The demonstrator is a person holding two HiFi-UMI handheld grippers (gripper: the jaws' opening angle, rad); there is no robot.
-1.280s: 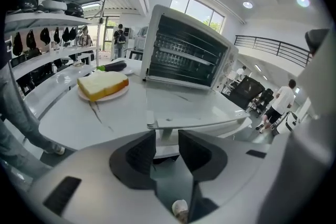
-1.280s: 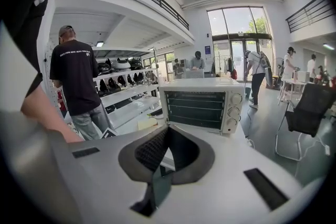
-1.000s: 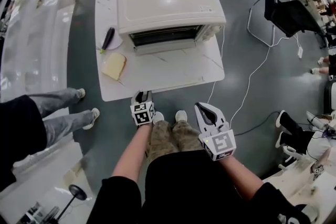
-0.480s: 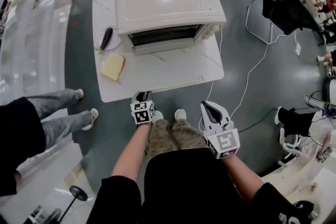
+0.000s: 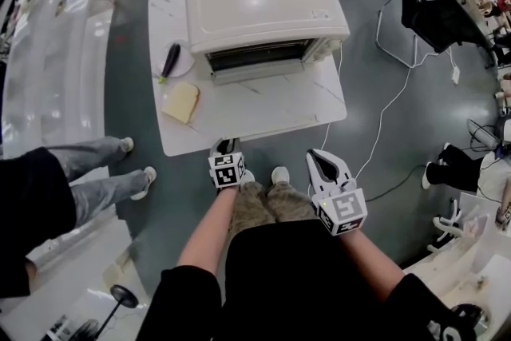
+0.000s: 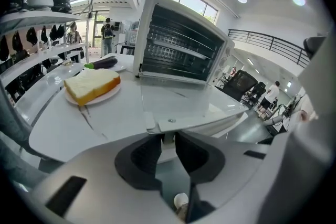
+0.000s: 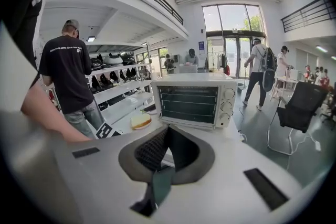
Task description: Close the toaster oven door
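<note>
1. Left gripper (image 6: 168,137): one of two. Its jaws have just been closing and now clamp the white handle (image 6: 167,140) under the front edge of the door, one pad on either side.
2. Door (image 6: 181,105): one glass panel, swung down flat. It stretches away from the left fingers to the toaster oven (image 6: 178,44), which stands open straight ahead of them.
3. Right gripper (image 7: 167,131): its fingertips are together with nothing between them. It is held short of the table (image 5: 279,112) and apart from the door, with the single oven ahead beyond its fingers.
4. Knobs (image 7: 226,105): three, in one column on the oven's front, ahead and to the right of the right fingers.
5. Bread (image 6: 92,85): one slice on one plate (image 6: 102,98), ahead and to the left of the left fingers.
6. Eggplant (image 6: 102,63): one, on a second plate (image 5: 185,57), beyond the bread and beside the oven's left flank.
7. Chair (image 5: 439,20): one, black, well off to the right of the right fingers.
</note>
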